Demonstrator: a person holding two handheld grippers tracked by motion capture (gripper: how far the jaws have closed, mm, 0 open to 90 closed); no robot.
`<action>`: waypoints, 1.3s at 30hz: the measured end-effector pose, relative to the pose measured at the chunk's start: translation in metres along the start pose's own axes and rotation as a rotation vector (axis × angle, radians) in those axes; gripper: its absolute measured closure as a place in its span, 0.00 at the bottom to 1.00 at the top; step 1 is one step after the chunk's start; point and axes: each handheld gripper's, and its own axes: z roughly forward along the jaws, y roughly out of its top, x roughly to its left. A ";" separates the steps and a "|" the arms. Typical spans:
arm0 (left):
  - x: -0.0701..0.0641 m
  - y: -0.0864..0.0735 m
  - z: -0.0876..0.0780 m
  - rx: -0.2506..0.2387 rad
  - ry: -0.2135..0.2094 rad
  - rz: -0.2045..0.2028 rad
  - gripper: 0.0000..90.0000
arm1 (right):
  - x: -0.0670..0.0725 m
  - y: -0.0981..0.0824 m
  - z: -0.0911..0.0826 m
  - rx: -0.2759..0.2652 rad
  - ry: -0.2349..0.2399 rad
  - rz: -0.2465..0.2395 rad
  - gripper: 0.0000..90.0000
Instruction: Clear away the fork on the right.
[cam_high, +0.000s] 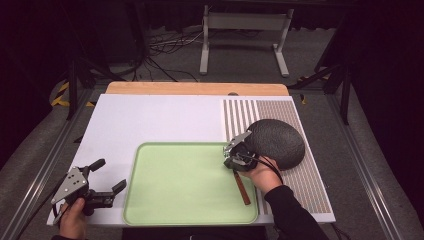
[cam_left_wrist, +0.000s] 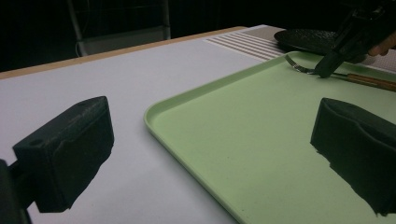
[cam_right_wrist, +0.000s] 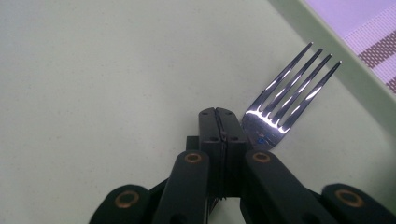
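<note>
right gripper (cam_right_wrist: 217, 114): jaws were pressed together, empty, just beside fork head
fork (cam_right_wrist: 285, 100): was laid on green tray (cam_high: 150, 200), near right rim
left gripper (cam_high: 109, 177): was held agape, empty

High view: looks forward and down from above the near edge, taking in the whole table (cam_high: 150, 120). Left gripper view: sits low at the left, faces across the tray (cam_left_wrist: 261, 154) toward the fork (cam_left_wrist: 336, 74). Right gripper view: looks close down on fork (cam_right_wrist: 285, 102) and tray (cam_right_wrist: 93, 93). Shared by all three: the tray (cam_high: 185, 185).
</note>
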 end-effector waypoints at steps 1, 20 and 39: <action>0.000 0.000 0.000 0.000 0.000 0.000 0.00 | -0.001 -0.001 -0.001 0.001 -0.003 0.008 1.00; 0.000 0.000 0.003 0.000 -0.004 -0.002 0.00 | -0.014 -0.017 -0.011 -0.013 -0.037 0.072 1.00; 0.000 0.000 0.004 0.004 -0.007 -0.004 0.00 | -0.013 -0.014 -0.030 -0.095 -0.036 0.082 0.99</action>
